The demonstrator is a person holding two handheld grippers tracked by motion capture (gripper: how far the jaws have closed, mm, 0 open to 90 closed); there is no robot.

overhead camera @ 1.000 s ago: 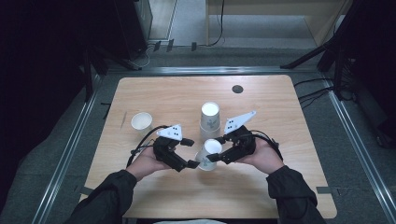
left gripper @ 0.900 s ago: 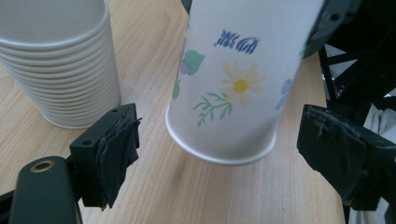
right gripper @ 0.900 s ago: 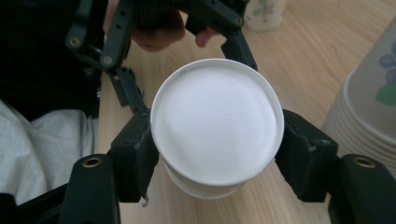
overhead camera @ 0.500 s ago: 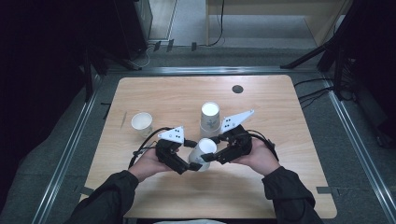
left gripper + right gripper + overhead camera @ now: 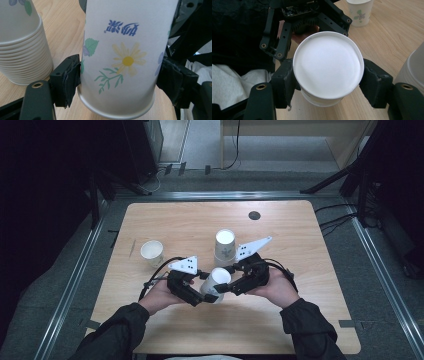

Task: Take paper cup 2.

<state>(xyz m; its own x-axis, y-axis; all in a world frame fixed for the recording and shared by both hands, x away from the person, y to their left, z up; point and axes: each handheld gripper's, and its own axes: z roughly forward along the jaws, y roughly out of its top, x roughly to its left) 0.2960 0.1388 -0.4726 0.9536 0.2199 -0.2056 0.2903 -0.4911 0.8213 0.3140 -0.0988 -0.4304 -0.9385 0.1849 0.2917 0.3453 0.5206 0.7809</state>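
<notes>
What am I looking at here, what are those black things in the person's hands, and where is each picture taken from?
A person sits at a wooden table holding a hand-held clamp tool in each hand. One picture looks down from above; the other two come from small cameras riding on each tool. The left gripper and the right gripper meet on one paper cup, held upside down between them. The left one's jaws have just been closing, and their pads now press the cup's flowered side. The right gripper clamps it near the white bottom. Also on the table: a stack of cups and a single cup.
</notes>
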